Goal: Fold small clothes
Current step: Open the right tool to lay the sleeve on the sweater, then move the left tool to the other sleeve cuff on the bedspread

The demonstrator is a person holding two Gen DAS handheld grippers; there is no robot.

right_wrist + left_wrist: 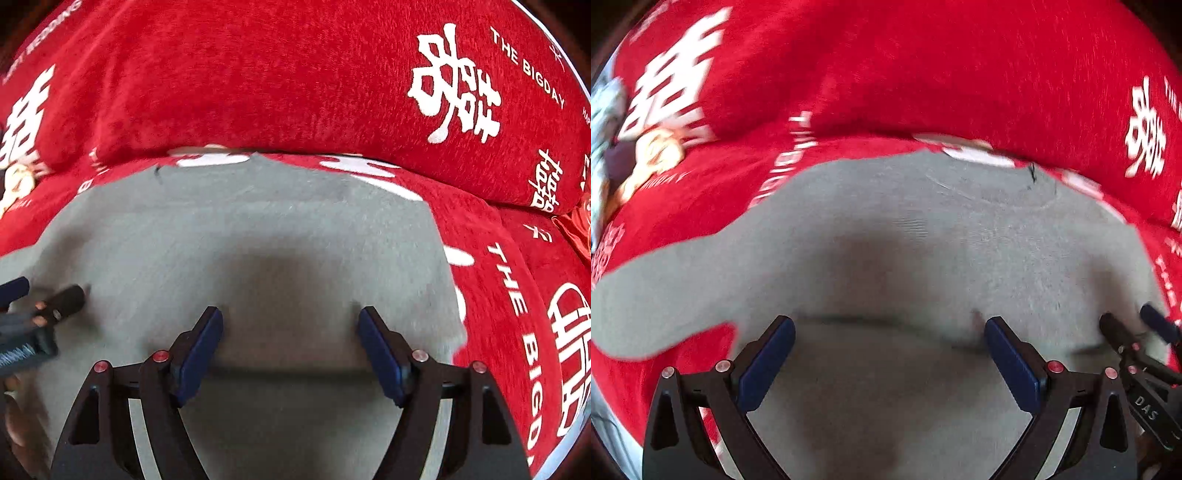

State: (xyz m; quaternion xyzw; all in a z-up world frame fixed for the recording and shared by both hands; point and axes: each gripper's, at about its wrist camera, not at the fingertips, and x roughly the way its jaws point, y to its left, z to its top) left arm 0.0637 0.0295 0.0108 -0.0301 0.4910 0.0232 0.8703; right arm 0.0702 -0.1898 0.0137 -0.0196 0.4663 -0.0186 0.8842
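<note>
I see the flat grey knit garment (886,229) spread on the red cover printed with white characters (923,74), its far edge just short of the red printed cushion (258,74). My left gripper (888,343) and right gripper (290,339) hover over it side by side, jaws apart, holding nothing.

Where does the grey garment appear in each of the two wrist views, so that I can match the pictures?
Left wrist view: the grey garment fills the centre and bottom, a strip reaching to the left edge, under the open left claw.
Right wrist view: the grey garment fills the centre and left, under the open right claw.
Shared landmark: the small dark mark at its far edge.
</note>
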